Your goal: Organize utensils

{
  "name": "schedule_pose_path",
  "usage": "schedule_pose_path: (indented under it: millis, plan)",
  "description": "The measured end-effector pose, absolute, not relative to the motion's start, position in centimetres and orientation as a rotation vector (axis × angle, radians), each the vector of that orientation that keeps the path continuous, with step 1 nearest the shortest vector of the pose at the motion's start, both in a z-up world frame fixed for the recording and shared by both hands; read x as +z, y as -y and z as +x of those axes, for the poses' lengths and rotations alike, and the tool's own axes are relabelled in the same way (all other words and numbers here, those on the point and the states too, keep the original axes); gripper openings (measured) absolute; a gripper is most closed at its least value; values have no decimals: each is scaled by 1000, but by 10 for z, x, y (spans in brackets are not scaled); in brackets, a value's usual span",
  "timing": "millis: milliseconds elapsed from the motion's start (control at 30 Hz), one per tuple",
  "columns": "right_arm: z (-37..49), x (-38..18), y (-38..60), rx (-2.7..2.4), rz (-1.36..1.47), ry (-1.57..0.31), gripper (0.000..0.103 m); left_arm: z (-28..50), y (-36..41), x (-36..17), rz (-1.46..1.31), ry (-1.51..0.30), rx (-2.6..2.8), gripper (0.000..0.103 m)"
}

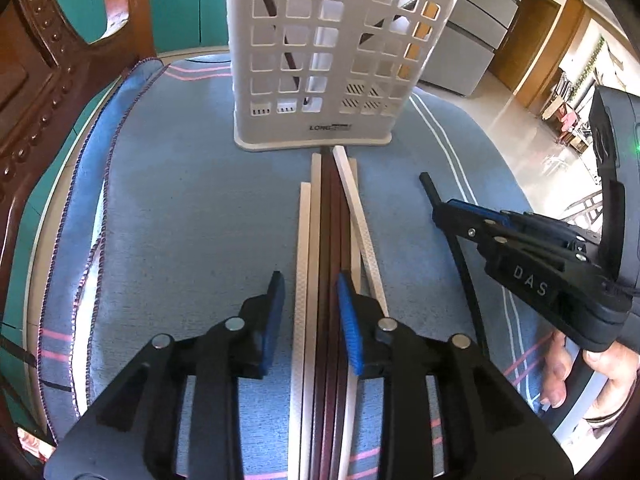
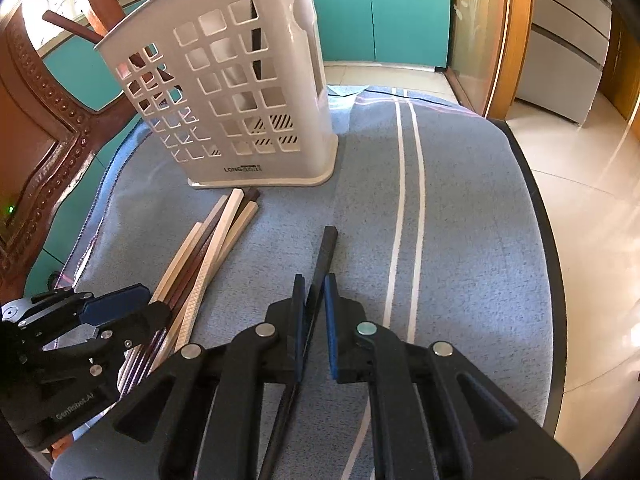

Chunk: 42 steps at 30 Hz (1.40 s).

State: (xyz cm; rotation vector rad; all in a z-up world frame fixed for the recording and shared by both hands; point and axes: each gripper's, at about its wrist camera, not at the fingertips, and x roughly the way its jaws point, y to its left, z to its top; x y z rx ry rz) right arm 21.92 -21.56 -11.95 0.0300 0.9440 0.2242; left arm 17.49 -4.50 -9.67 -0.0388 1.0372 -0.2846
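We see a white perforated utensil holder (image 1: 316,60) standing upright toward the far edge of the counter (image 1: 168,220), which is covered by a blue striped cloth (image 2: 460,240). At least one dark chopstick (image 2: 64,24) leans inside it, its end sticking out over the rim.

A bundle of cream and brown chopsticks (image 1: 324,280) lies flat near the counter's middle, far ends almost touching the holder's base. Our left hand-held gripper (image 1: 310,320) is spread wide, its blue pads straddling the bundle; the pads sit beside the sticks, contact not clear.

A single black chopstick (image 2: 326,252) lies apart, toward the right edge, pointing at the holder. Our right hand-held gripper (image 2: 312,320) has its pads either side of this stick, narrowly parted. From the right wrist view the left pad looks against it, a slim gap at the right pad. We cannot tell if the grip is firm.

A wooden chair back (image 2: 40,120) stands past the left edge.
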Motion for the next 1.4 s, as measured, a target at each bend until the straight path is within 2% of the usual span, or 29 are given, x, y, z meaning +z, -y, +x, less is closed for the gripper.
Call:
schedule_pose_path:
  millis: [100, 233, 333, 367, 733, 833, 1100, 1267, 1400]
  plan:
    - [220, -122, 213, 223, 30, -948, 20, 177, 41, -97, -57, -1041, -283, 27]
    - [219, -123, 209, 220, 17, -939, 25, 182, 32, -99, -80, -1044, -253, 24]
    - [218, -123, 208, 222, 13, -938, 27, 184, 18, -98, -114, -1039, -207, 14]
    - [218, -123, 207, 223, 12, -938, 28, 183, 15, -98, -117, -1039, -191, 7]
    - [218, -123, 199, 231, -8, -931, 39, 179, 4, -92, -47, -1004, -72, 7]
    - [218, -123, 199, 231, -11, -931, 45, 179, 1, -92, -63, -1011, -90, 8]
    - [217, -124, 191, 237, -35, -927, 55, 174, 23, -94, -19, -1013, -153, 29]
    - [217, -125, 189, 239, -44, -926, 58, 174, 31, -97, 2, -1024, -156, 29]
    - [218, -125, 187, 237, -47, -925, 59, 176, 34, -98, 10, -1022, -155, 23]
